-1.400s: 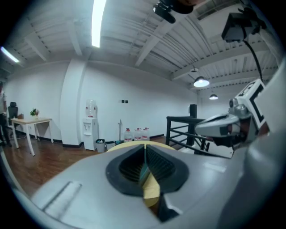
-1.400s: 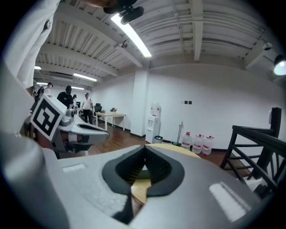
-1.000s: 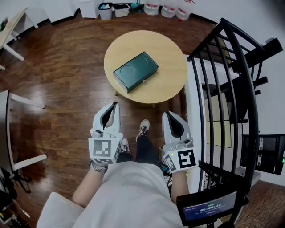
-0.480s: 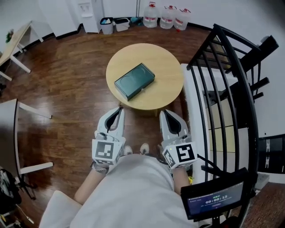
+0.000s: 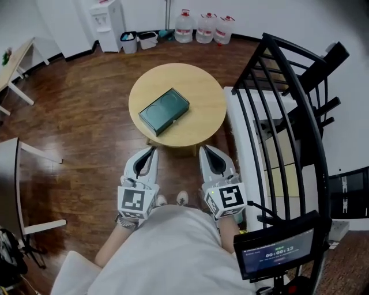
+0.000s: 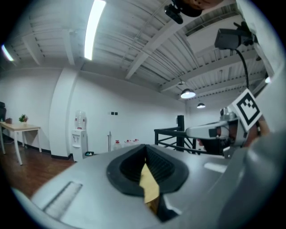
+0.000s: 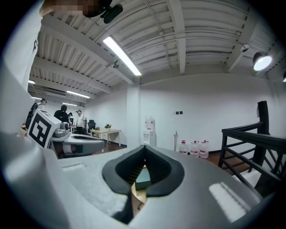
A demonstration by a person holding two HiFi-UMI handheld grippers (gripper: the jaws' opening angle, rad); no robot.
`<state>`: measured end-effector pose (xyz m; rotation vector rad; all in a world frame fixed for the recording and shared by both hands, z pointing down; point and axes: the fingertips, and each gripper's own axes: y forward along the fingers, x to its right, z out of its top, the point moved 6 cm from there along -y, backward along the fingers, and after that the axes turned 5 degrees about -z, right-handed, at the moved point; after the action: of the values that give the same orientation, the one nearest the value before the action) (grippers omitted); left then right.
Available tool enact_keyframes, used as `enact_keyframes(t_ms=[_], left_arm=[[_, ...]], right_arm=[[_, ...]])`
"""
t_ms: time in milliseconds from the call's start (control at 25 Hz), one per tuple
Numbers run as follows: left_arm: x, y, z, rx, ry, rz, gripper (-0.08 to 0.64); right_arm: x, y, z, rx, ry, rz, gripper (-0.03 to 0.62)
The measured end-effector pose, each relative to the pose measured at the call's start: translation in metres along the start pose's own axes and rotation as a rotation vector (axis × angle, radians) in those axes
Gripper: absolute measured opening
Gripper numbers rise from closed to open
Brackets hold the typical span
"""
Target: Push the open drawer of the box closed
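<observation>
Box point(image 5: 164, 111) whole in head view; right gripper view: sliver.

Head view looks steeply down; tool views look level; all share the water dispenser point(image 5: 105, 24).

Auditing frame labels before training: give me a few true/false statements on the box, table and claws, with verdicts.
1. The dark green box lies on the round wooden table. True.
2. The left claw is touching the box. False: it is held short of the table's near edge, apart from the box.
3. The left claw and the right claw are both shut with nothing held. True.
4. The water jugs stand on the table. False: they stand on the floor by the far wall.
</observation>
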<state>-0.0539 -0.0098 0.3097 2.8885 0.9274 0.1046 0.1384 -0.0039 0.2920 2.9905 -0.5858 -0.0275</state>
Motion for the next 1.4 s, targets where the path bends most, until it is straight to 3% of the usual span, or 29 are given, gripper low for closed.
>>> enact_keyframes(t_ms=[360,520,680,920,1080,1240,1400], left_arm=[[0.007,-0.015,-0.025,-0.022,0.030,-0.066,0.006],[0.000,-0.020,-0.042,-0.062,0.010,-0.051,0.006],[-0.003,-0.031,-0.046,-0.067,-0.004,-0.017,0.006],[0.002,-0.040,-0.050,-0.039,-0.031,-0.008,0.006],[0.024,-0.063,-0.040,-0.017,-0.021,0.008,0.006],[0.066,-0.096,-0.035,-0.012,-0.023,0.034,0.006],[0.121,-0.132,-0.046,-0.067,-0.018,0.035,0.006]], right_arm=[[-0.003,-0.036,-0.004,-0.038,-0.050,-0.079,0.002],[0.005,-0.054,-0.023,-0.104,-0.016,-0.145,0.002],[0.007,-0.066,-0.036,-0.148,-0.023,-0.149,0.002],[0.008,-0.065,-0.017,-0.044,-0.127,-0.107,0.002],[-0.010,-0.097,-0.008,-0.015,-0.188,-0.076,0.002],[-0.022,-0.147,-0.020,-0.031,-0.156,-0.035,0.002],[-0.030,-0.201,-0.032,-0.039,-0.133,-0.012,0.002]])
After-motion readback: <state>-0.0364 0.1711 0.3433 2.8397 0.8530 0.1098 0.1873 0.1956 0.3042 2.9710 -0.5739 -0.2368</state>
